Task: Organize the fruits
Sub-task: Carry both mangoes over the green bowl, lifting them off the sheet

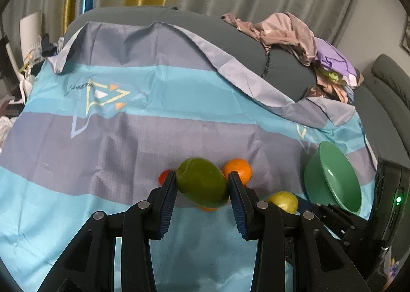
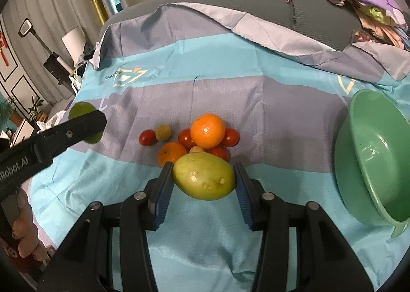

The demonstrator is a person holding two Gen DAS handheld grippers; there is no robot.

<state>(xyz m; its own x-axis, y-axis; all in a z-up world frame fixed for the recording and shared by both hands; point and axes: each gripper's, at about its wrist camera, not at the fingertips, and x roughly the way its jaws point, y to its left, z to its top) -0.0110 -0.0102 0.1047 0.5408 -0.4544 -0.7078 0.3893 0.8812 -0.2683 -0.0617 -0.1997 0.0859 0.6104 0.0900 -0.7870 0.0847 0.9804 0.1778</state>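
Left gripper (image 1: 202, 181) jaws clamp green mango (image 1: 201, 183), long axis crosswise, tilted; right gripper (image 2: 203, 179) jaws clamp yellow-green mango (image 2: 204, 176) likewise, both above striped cloth (image 2: 256, 102), beside green bowl (image 2: 369, 153).

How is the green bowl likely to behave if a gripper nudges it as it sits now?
The green bowl stands tilted up on its side on the soft cloth, so it would probably rock or flop flat. It looks like light, stiff plastic, and the glossy wall may slip on the pads.

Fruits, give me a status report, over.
Left tool shut on green mango. Right tool shut on yellow-green mango. Green bowl empty, path clear.
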